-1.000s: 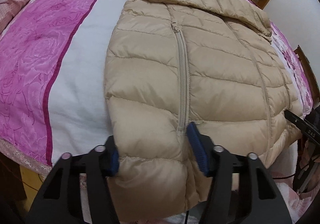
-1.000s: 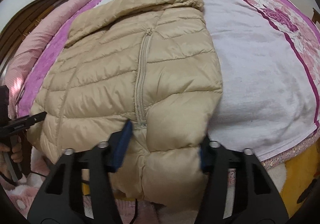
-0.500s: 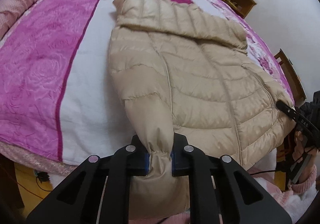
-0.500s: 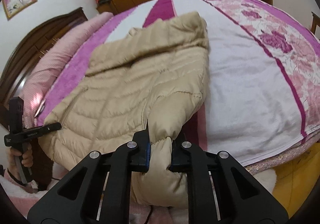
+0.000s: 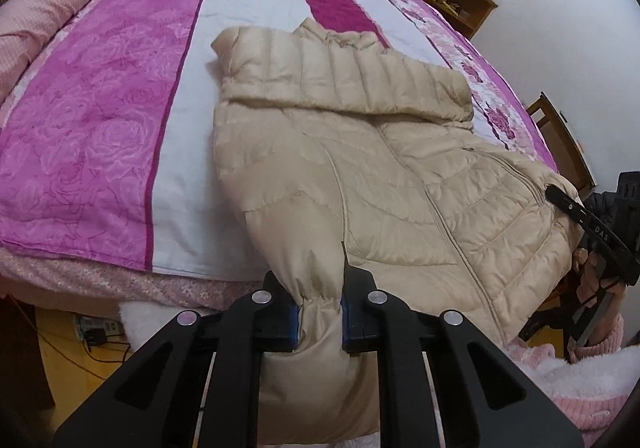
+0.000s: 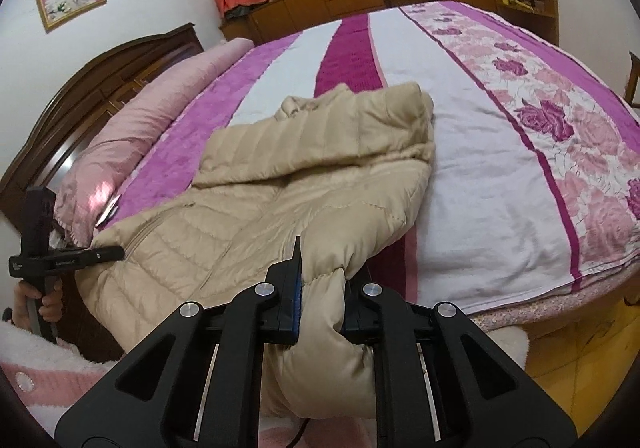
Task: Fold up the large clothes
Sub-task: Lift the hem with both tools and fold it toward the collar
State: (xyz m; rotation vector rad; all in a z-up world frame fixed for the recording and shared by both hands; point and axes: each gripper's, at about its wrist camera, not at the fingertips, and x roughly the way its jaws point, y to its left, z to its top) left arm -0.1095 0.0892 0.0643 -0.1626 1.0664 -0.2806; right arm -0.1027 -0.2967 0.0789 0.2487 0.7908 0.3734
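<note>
On one bed (image 5: pixel 100 136), two tools (image 5: pixel 320 318) (image 6: pixel 322 312) each pinch one jacket (image 5: pixel 380 168).

Letters "DAS" in white on black bar of my right gripper (image 5: pixel 592 226), seen from my left camera. Small white print on my left gripper (image 6: pixel 68 262) – too small for me to read.

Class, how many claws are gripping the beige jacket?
2. The left claw pinches the jacket at one bottom corner; the right claw pinches the other.
</note>
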